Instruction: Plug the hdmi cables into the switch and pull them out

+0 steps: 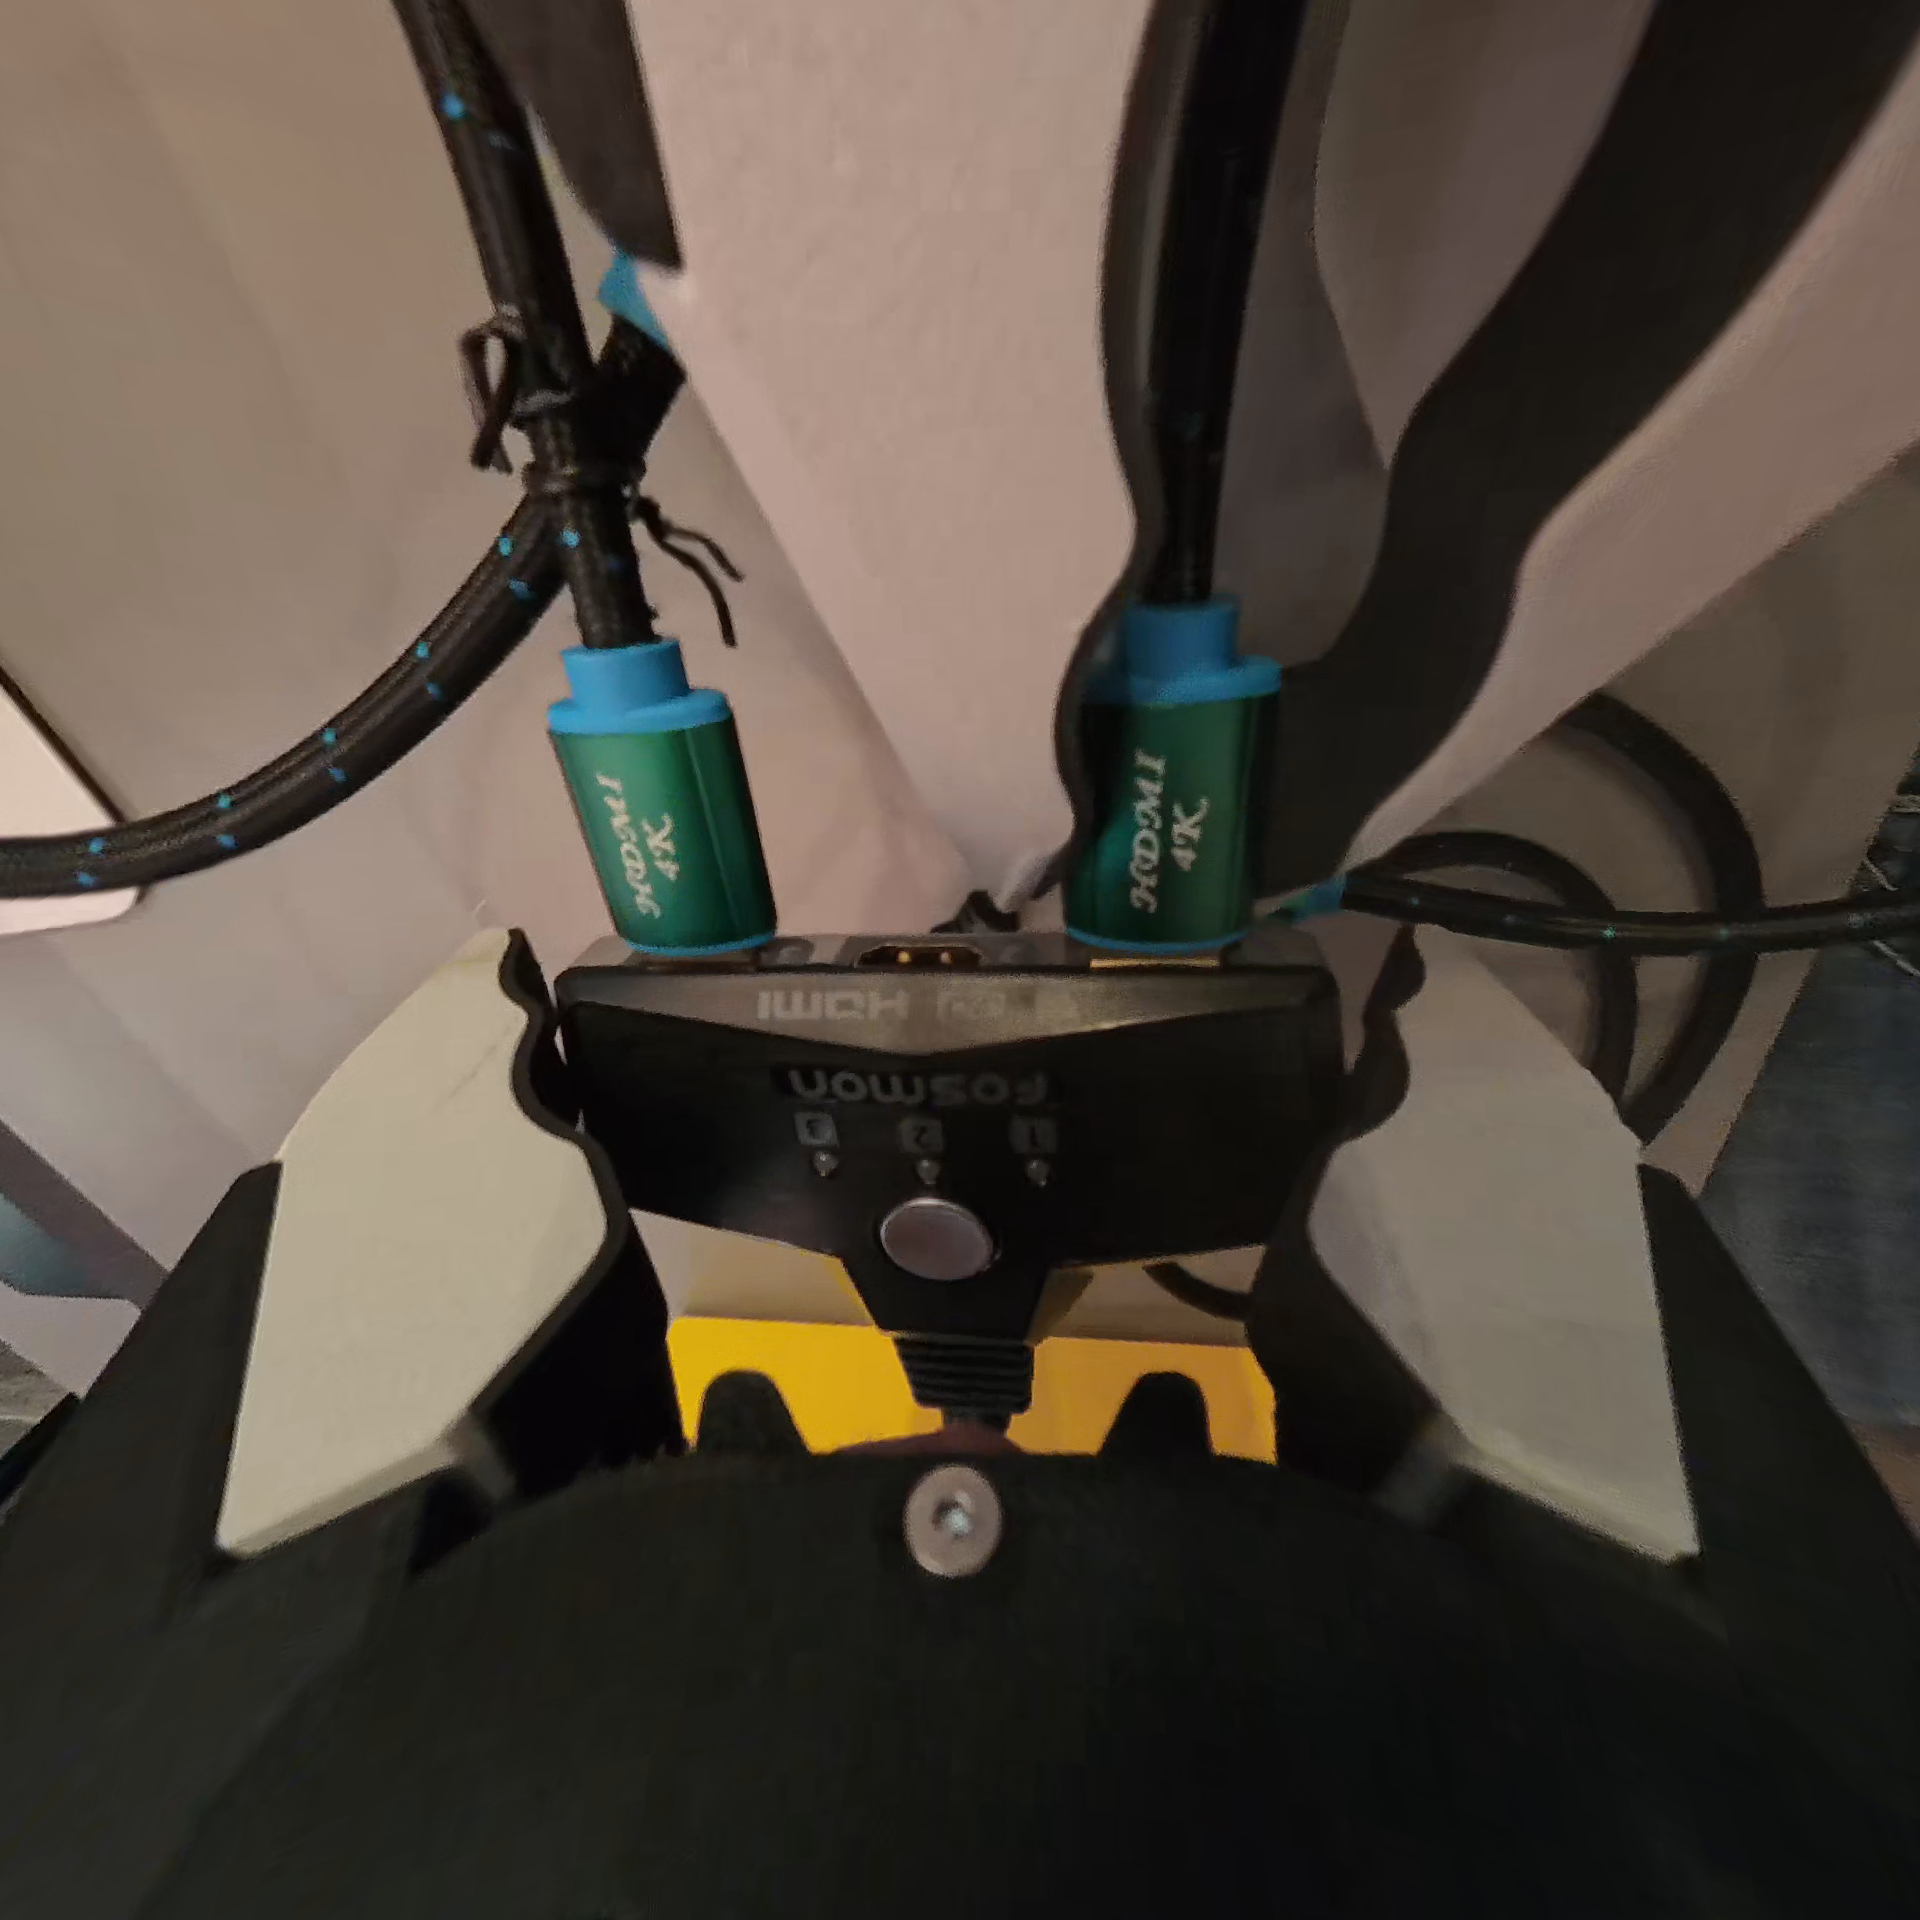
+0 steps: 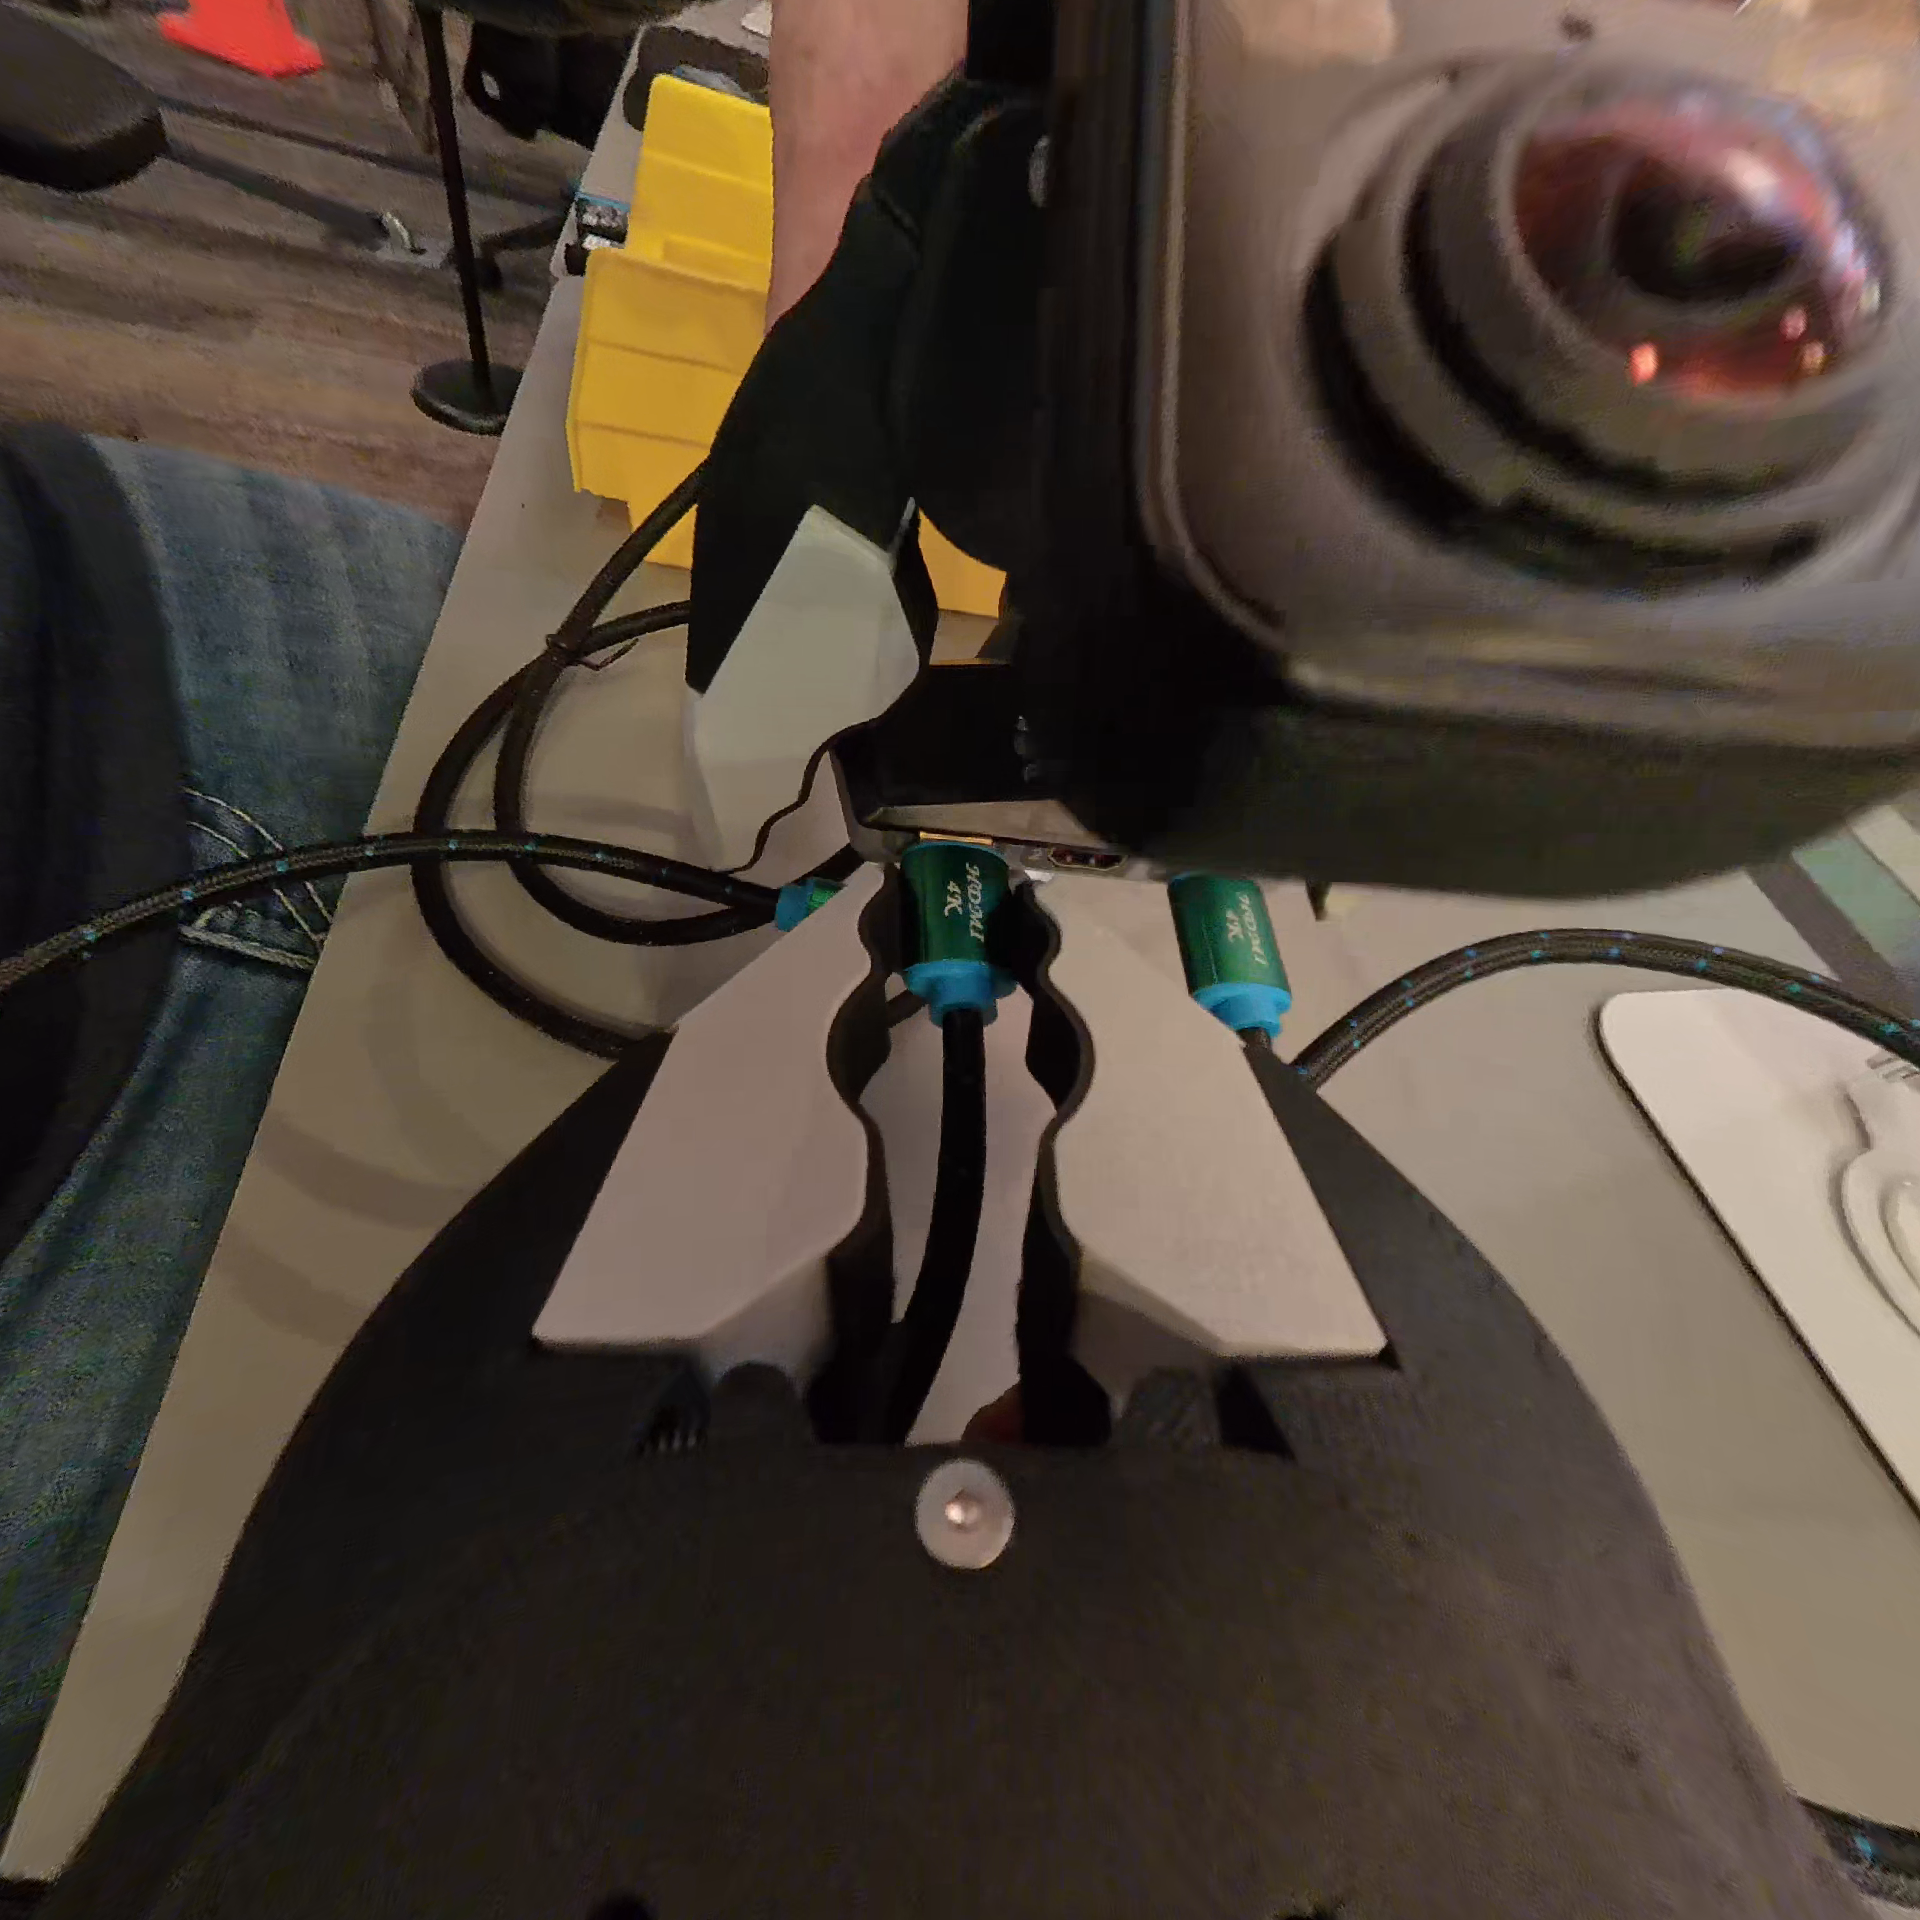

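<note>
In the left wrist view, the black switch [image 1: 940, 1101] is held between the white fingers of the left gripper [image 1: 951, 1039], the jaws being closed against its two sides. Three ports are seen along its far edge. The left port is occupied by a green plug [image 1: 665, 800] with a blue collar, from which a braided black cable [image 1: 312, 748] is led away to the left. The middle port [image 1: 914, 954] is open. The right port is occupied by a second green plug [image 1: 1169, 790].

In the right wrist view, a yellow bin [image 2: 675, 312] is seen on the grey table [image 2: 395, 1091] beyond the switch. The second plug is flanked by the tips of the right gripper [image 2: 956, 961], jaws narrowed around it; actual contact cannot be confirmed. The plug's cable [image 2: 951, 1195] is run back between the fingers. At the right, a flat white device [image 2: 1766, 1143] is noted on the table.
</note>
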{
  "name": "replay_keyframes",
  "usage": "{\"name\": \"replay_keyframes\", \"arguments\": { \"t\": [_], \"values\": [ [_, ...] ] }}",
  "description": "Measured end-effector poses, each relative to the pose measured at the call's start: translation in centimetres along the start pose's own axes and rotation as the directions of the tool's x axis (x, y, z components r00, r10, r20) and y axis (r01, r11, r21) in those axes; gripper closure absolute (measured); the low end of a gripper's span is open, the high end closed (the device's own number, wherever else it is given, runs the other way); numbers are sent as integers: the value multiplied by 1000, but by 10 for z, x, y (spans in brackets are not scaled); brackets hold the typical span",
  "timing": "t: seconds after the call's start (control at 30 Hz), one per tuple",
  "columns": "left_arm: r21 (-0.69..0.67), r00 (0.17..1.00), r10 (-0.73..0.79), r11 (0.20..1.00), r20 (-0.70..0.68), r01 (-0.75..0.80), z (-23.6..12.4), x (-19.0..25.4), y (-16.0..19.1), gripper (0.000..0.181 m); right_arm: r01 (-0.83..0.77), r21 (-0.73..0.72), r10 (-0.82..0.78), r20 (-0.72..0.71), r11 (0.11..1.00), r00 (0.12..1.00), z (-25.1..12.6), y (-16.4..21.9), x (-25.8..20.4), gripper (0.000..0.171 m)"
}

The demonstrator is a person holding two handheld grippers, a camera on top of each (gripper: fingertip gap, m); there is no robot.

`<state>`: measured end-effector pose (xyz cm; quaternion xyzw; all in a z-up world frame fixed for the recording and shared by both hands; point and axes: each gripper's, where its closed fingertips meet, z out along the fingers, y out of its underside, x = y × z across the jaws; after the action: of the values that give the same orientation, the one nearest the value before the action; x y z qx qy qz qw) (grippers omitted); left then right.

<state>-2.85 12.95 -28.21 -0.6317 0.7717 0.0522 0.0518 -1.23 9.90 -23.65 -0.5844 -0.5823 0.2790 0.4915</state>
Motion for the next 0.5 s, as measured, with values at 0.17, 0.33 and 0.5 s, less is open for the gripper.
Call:
{"name": "replay_keyframes", "arguments": {
  "t": [0.17, 0.33, 0.5],
  "values": [
    [36, 1000, -6, 999, 1, 6, 1, 2, -2, 52, -70, 67, 69, 18, 995, 997, -6, -4, 0, 167],
    [26, 1000, -29, 999, 4, 29, 12, 0, 9, 53, -108, 94, 108, -2, 990, 994, -17, -3, 7, 171],
    [41, 999, -43, 998, 6, 43, 9, 1, 12, 53, -154, 111, 156, -6, 982, 988, -25, 0, 12, 159]
  ]
}}
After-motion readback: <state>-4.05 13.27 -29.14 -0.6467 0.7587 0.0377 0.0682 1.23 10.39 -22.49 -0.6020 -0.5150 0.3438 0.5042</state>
